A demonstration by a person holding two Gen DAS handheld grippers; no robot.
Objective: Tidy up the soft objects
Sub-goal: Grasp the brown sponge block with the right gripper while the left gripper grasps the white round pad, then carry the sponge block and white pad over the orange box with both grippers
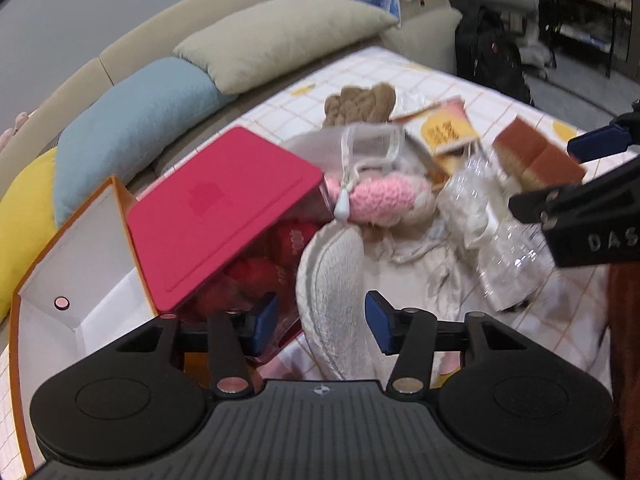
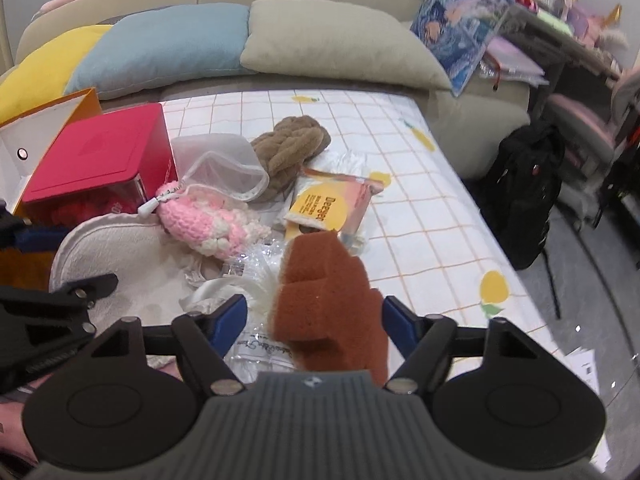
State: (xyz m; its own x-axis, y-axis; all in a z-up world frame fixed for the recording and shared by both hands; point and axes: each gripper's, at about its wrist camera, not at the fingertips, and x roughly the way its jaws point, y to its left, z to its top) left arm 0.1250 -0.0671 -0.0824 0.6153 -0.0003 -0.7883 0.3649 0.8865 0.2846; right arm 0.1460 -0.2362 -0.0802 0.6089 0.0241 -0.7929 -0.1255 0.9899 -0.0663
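Observation:
My left gripper [image 1: 320,322] is open, its blue pads either side of a white padded cloth item [image 1: 336,288] on the bed. A red-lidded box [image 1: 224,208] of red soft items sits just left of it. My right gripper [image 2: 314,320] is open with a brown sponge block [image 2: 324,304] between its fingers; whether the pads touch it I cannot tell. The sponge also shows in the left wrist view [image 1: 536,156]. A pink knitted item [image 2: 200,220], a mesh pouch [image 2: 224,172], a brown plush item [image 2: 288,148] and a yellow packet [image 2: 328,204] lie in a pile.
An open orange box [image 1: 76,280] stands at the left. Yellow [image 2: 48,68], blue [image 2: 160,44] and beige [image 2: 332,40] pillows line the sofa back. Clear plastic wrapping [image 1: 492,232] lies among the pile. A black backpack [image 2: 520,188] stands on the floor at right.

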